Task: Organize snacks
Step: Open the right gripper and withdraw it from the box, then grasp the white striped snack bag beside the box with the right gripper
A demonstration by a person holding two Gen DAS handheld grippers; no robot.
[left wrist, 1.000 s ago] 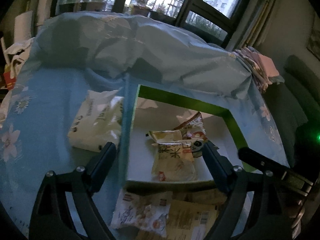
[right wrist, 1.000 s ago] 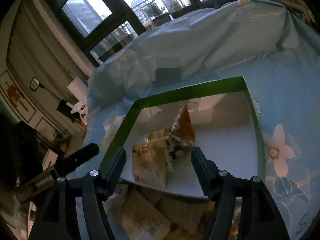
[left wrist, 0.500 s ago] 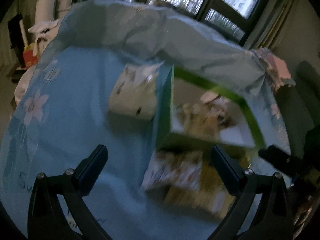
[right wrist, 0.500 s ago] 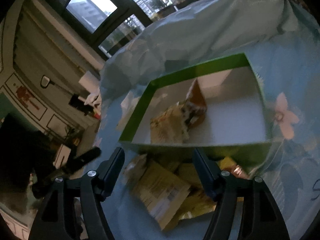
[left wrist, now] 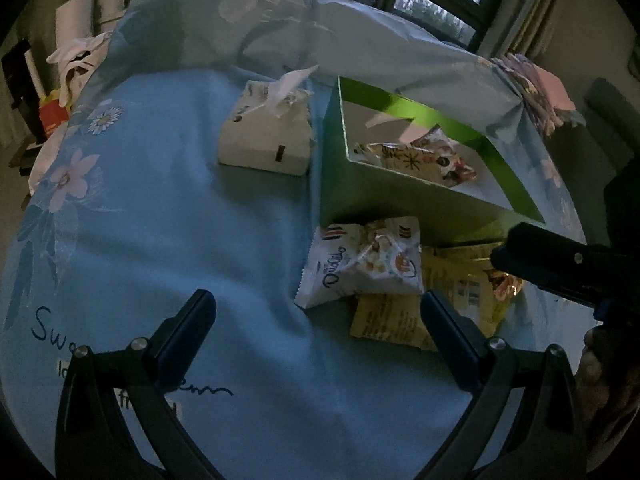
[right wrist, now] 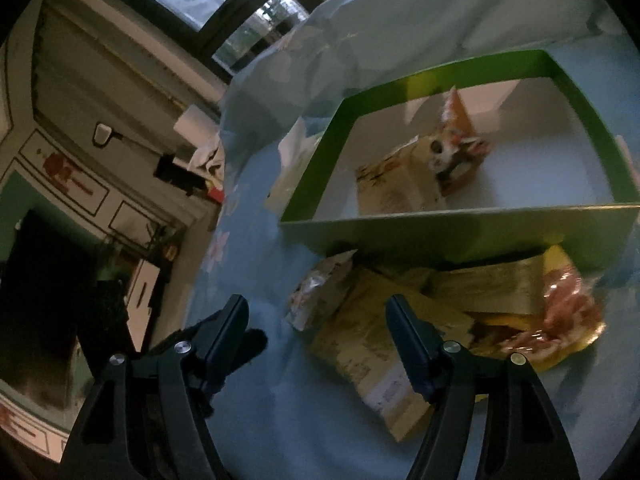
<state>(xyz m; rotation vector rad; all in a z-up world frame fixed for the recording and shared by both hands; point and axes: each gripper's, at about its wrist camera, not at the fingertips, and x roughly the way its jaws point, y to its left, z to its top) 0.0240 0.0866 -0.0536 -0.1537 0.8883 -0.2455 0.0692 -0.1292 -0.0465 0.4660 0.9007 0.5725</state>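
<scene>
Both grippers have pulled back from the green box [left wrist: 404, 204] since the earlier frames. Left gripper [left wrist: 318, 324]: jaws apart, empty, tissue pack [left wrist: 266, 136] ahead to its left, white snack bag [left wrist: 362, 264] just ahead. Right gripper [right wrist: 318, 332]: jaws apart, empty, yellow packets [right wrist: 372, 344] directly ahead outside the box. Two packets [right wrist: 420, 176] lie inside the box. Judgement: partly done; several snacks remain.
</scene>
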